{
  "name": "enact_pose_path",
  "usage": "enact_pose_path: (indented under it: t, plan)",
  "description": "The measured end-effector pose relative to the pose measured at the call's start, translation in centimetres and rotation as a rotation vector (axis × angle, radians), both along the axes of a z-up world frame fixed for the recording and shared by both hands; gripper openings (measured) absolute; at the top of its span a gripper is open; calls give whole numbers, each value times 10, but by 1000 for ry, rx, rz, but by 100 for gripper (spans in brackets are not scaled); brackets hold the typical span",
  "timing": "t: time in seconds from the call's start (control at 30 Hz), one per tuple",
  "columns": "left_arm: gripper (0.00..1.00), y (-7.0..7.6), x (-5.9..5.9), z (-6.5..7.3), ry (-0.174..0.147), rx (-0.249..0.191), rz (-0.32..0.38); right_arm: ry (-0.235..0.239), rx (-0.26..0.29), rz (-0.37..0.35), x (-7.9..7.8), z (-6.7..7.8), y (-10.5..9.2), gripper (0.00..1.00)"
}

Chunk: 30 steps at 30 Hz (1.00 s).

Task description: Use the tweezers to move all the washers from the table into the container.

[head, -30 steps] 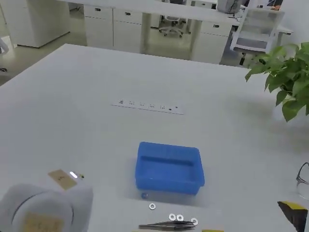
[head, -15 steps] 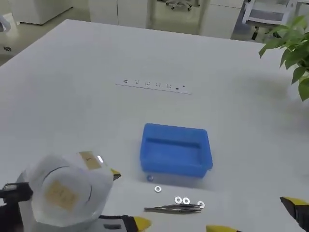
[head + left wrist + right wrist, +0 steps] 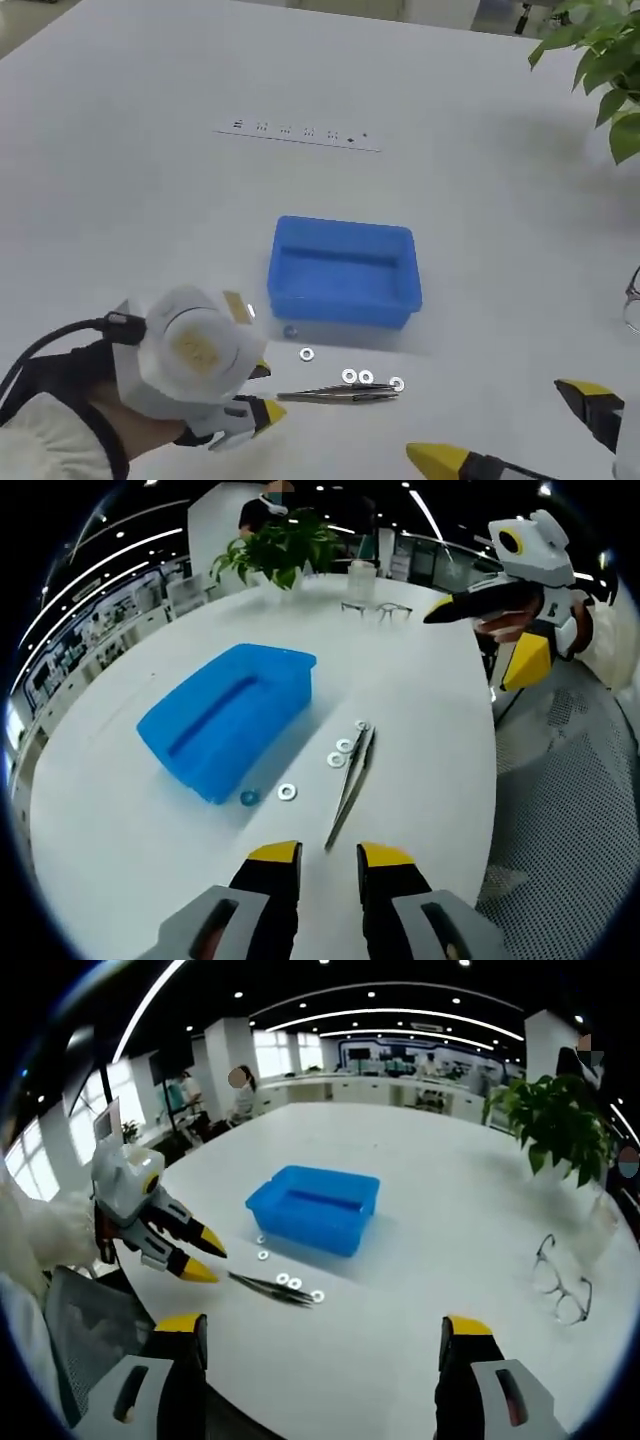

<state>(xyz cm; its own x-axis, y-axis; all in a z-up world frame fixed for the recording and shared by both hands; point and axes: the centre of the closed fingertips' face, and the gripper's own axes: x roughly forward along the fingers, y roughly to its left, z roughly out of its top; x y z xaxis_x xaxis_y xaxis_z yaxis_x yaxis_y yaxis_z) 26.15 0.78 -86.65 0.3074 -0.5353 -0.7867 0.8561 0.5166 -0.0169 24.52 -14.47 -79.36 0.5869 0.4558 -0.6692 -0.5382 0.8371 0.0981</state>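
Note:
A blue container stands open on the white table. In front of it lie metal tweezers. Several washers lie nearby: one apart and a row of three beside the tweezers. My left gripper hovers just left of the tweezers' end, slightly open and holding nothing. At the near right, my right gripper stands wide open, well short of the tweezers.
A small blue dot lies by the container's front wall. A power strip is set into the table farther back. Glasses and a potted plant are at the right. The table's near edge is close to both grippers.
The head camera has tilted down. My left gripper has come in from the lower left toward the tweezers' end. The right gripper's yellow fingers have come further into view at the lower right.

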Motion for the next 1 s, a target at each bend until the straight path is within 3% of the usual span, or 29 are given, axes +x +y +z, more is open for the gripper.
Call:
enact_pose_path:
  t: [0.13, 0.27, 0.43, 0.6, 0.73, 0.8, 0.9, 1.0]
  plan:
    - [15, -7, 4, -8, 16, 9, -26, 4, 1, -3, 1, -1, -1, 95]
    - [9, -11, 6, -14, 12, 38, -63, 1, 6, -2, 2, 0, 0, 95]
    - [6, -13, 8, -13, 2, 40, -70, 8, 1, 10, 0, -2, 2, 95]
    - [0, -17, 7, -13, -44, 43, -96, -4, 21, 10, 2, 3, 7, 94]
    - [0, -20, 7, -13, -47, 40, -107, -6, 91, -12, 4, 11, 10, 93]
    - [0, -21, 7, -13, -56, 49, -118, -8, 90, -11, 5, 14, 10, 93]
    - [0, -24, 8, -6, -102, 56, -135, -37, 61, 13, 5, 20, 11, 93]
    - [0, -31, 7, 10, -122, 18, -117, -51, 42, 29, 5, 23, 12, 92]
